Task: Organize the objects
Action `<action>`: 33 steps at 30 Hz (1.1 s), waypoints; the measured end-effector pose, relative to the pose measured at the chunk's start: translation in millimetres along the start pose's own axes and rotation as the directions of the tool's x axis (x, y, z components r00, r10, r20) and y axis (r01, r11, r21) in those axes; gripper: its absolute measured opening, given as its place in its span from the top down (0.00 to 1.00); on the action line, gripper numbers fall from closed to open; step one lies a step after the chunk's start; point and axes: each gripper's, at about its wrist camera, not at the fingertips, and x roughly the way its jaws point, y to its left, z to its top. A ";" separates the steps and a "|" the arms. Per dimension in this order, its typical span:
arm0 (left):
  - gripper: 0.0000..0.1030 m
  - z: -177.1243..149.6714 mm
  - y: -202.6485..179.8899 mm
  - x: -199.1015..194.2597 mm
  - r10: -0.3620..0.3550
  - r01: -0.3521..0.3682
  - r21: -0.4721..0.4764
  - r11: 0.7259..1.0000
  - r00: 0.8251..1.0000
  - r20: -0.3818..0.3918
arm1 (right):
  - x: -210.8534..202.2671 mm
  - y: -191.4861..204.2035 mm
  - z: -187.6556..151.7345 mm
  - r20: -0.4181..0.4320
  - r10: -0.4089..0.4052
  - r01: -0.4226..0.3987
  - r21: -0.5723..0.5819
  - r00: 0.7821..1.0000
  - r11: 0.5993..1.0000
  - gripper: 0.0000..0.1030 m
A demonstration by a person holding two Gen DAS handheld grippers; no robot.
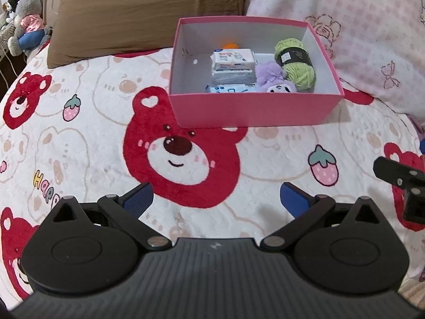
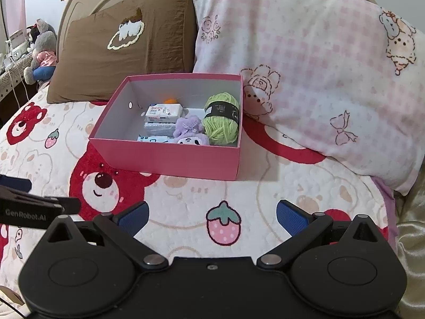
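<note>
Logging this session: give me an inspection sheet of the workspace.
Surface: bed blanket with a red bear and strawberry print; nothing loose seen on it.
Job's things: open pink box on the blanket, holding green yarn, a purple plush, stacked tissue packs and something orange at the back, mostly hidden.
Clutter: stuffed toys at the far left, off the bed.
Grippers: left claw and right claw both open, empty, above the blanket.
Cables: white cords near the far-left stand.
Surroundings: brown pillow, pink checked pillow, headboard behind.
</note>
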 end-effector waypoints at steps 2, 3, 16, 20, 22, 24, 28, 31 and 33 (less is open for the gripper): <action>0.00 -0.5 -0.5 -0.3 0.002 -0.002 0.002 1.000 1.000 0.002 | 0.3 -0.2 -0.1 -0.001 0.000 0.000 0.003 1.000 1.000 0.00; 0.00 -0.8 -1.0 -0.7 0.004 -0.004 0.003 1.000 1.000 0.005 | 0.4 -0.4 -0.3 -0.002 0.000 0.000 0.005 1.000 1.000 0.00; 0.00 -3.9 -3.8 -7.4 0.035 -0.036 0.013 0.999 0.998 0.045 | 5.3 -5.4 -1.2 -0.024 0.010 -0.010 0.019 1.000 1.000 0.00; 0.00 -4.9 -4.1 -9.1 0.024 -0.025 0.007 1.000 0.999 0.048 | 4.2 -5.5 -2.5 -0.023 0.018 -0.018 0.017 1.000 1.000 0.00; 0.00 -5.3 -3.8 -9.4 0.026 -0.026 0.006 1.000 0.999 0.048 | 4.3 -5.3 -2.5 -0.025 0.017 -0.016 0.015 1.000 1.000 0.00; 0.00 -5.3 -3.4 -9.4 0.027 -0.028 0.004 1.000 0.998 0.048 | 4.4 -5.3 -2.4 -0.024 0.016 -0.016 0.017 1.000 1.000 0.00; 0.00 -5.6 -3.6 -8.3 0.029 -0.029 0.008 1.000 0.999 0.043 | 4.4 -5.8 -1.7 -0.025 0.017 -0.016 0.014 1.000 1.000 0.00; 0.00 -6.8 -5.0 -7.5 0.030 -0.031 0.011 0.999 0.999 0.038 | 4.4 -5.4 -2.1 -0.024 0.017 -0.017 0.008 1.000 1.000 0.00; 0.00 -7.4 -4.9 -6.7 0.030 -0.030 0.010 0.999 0.999 0.037 | 4.7 -5.8 -2.1 -0.024 0.019 -0.019 0.007 1.000 1.000 0.00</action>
